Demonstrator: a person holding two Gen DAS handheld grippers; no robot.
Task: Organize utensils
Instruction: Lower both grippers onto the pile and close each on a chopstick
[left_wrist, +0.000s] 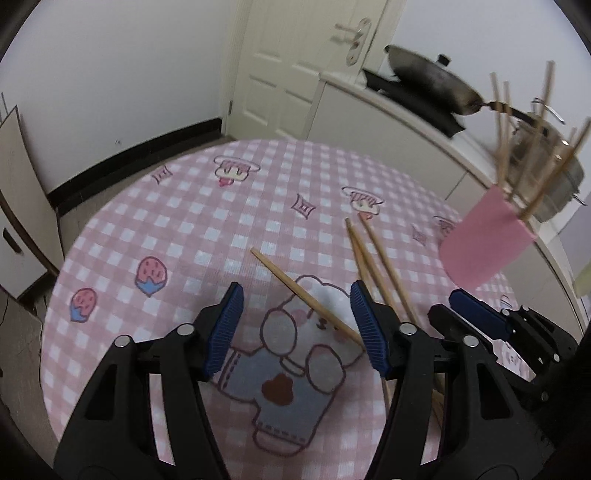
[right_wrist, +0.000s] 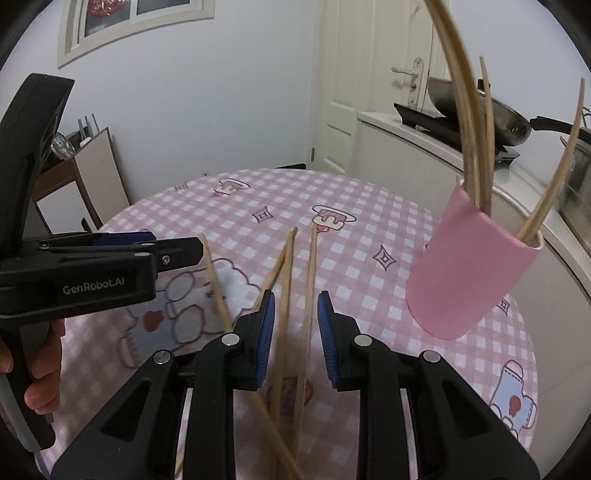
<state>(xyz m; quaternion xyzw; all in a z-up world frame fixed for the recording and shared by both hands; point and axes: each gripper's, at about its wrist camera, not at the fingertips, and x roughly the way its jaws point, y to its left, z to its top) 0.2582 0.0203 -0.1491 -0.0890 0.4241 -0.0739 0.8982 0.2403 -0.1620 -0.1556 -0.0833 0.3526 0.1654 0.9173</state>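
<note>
The right gripper (right_wrist: 296, 334) stands with its blue-padded fingers (right_wrist: 266, 338) apart above the round surface covered in a pink-and-white checked cloth (right_wrist: 369, 266). Loose wooden chopsticks (right_wrist: 286, 291) lie on the cloth, several passing between and under the fingers; contact with the pads cannot be determined. A pink cylindrical holder (right_wrist: 467, 275) appears tilted at right, with more wooden chopsticks (right_wrist: 476, 147) protruding from its open top. The left gripper (right_wrist: 122, 254), a black hand-held unit, enters from the left, gripped by a bare hand (right_wrist: 40, 373); its opening is not discernible.
</note>
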